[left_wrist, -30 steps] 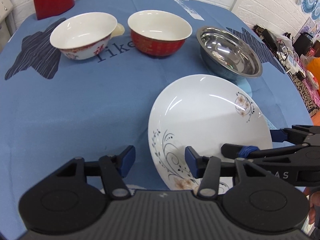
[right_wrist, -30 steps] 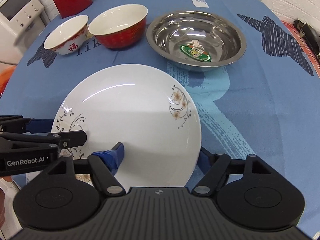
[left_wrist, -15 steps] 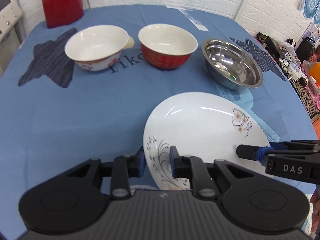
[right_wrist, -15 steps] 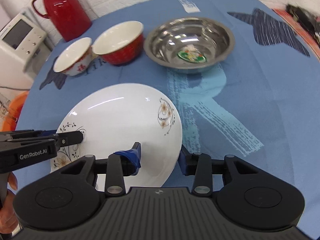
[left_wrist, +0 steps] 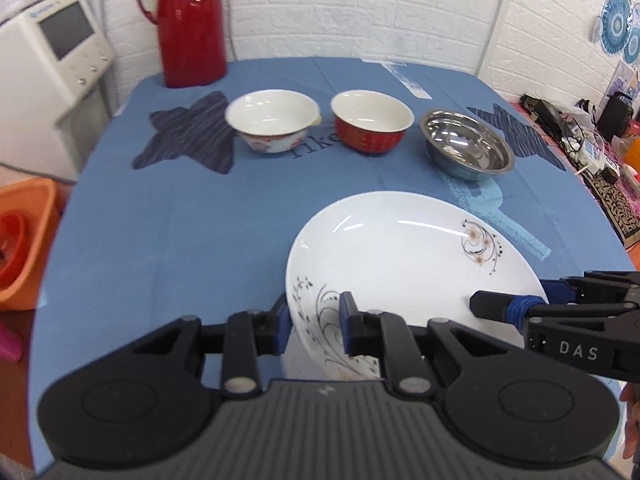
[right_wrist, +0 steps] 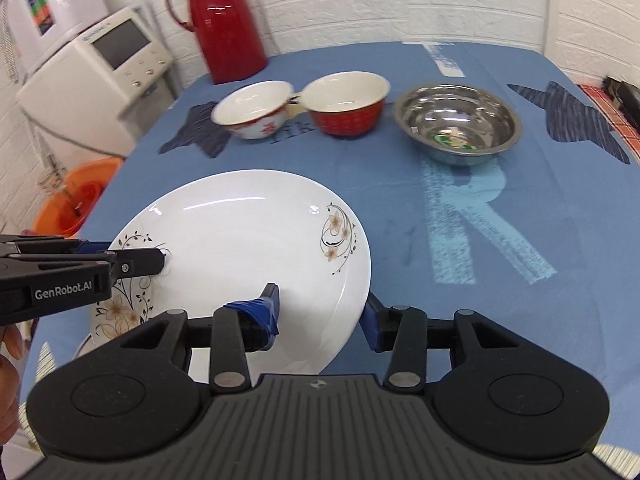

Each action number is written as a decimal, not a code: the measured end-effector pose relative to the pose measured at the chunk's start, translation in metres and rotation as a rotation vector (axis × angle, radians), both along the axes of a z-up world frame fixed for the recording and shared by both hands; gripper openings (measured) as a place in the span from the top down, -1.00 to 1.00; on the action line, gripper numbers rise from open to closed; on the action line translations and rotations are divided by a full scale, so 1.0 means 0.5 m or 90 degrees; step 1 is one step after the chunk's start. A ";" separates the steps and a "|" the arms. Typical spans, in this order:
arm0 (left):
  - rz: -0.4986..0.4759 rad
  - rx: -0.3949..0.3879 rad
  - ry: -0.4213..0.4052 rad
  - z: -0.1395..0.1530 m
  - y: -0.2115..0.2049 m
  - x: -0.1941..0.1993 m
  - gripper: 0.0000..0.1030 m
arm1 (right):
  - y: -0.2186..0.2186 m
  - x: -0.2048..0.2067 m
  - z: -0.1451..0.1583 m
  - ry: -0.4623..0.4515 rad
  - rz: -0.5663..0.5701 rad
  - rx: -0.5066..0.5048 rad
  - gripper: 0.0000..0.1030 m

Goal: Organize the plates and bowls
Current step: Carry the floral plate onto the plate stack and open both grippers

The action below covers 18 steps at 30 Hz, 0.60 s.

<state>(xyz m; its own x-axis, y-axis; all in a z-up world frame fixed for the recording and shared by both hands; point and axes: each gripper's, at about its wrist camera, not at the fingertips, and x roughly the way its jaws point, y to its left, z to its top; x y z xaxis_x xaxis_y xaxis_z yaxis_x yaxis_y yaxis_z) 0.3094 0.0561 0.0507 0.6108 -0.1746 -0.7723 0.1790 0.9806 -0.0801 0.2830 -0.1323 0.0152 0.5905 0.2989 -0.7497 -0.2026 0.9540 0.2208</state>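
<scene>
Over on the left, the left gripper has its blue-padded jaws drawn close together and clamped on the near-left rim of the white plate, one pad under the edge and the other on the flowered inner face. The plate, painted with black scrolls and pale blossoms, is tilted and lifted off the blue tablecloth, its left edge higher than the cloth below it. From the other side, the right gripper bites the plate's near-right rim: its left pad, wrapped in blue tape, presses on the glossy upper face while the right pad sits just outside and beneath the edge, so the jaws stand only as far apart as the sloping rim fills them. So the plate hangs between the two tools, held at opposite edges, close in front of both cameras. Farther back on the cloth, in a row from left to right, stand a white bowl with red pattern, a red bowl with a white inside, and a steel bowl, all well apart from the plate. Behind them rises a red thermos jug against the white brick wall.
</scene>
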 end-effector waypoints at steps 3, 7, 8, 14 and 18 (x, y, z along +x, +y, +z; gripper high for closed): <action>0.024 0.003 -0.012 0.009 0.046 -0.063 0.72 | 0.046 -0.049 0.011 -0.017 0.028 -0.004 0.44; 0.055 0.008 -0.018 0.001 0.103 -0.142 0.72 | 0.101 -0.107 0.004 -0.019 0.062 -0.002 0.42; 0.060 0.010 -0.018 -0.004 0.114 -0.158 0.72 | 0.114 -0.120 0.000 -0.017 0.069 -0.003 0.42; 0.081 0.008 -0.012 -0.047 0.159 -0.241 0.71 | 0.164 -0.179 -0.031 -0.003 0.099 -0.019 0.41; 0.091 0.004 -0.011 -0.073 0.172 -0.263 0.70 | 0.179 -0.194 -0.053 -0.004 0.105 -0.023 0.40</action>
<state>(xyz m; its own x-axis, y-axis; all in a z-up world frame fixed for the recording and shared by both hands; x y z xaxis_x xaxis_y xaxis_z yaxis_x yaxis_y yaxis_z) 0.1781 0.1419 0.0140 0.6422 -0.0802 -0.7623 0.0386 0.9966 -0.0723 0.1862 -0.0427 -0.0112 0.5406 0.3655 -0.7577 -0.3587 0.9149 0.1853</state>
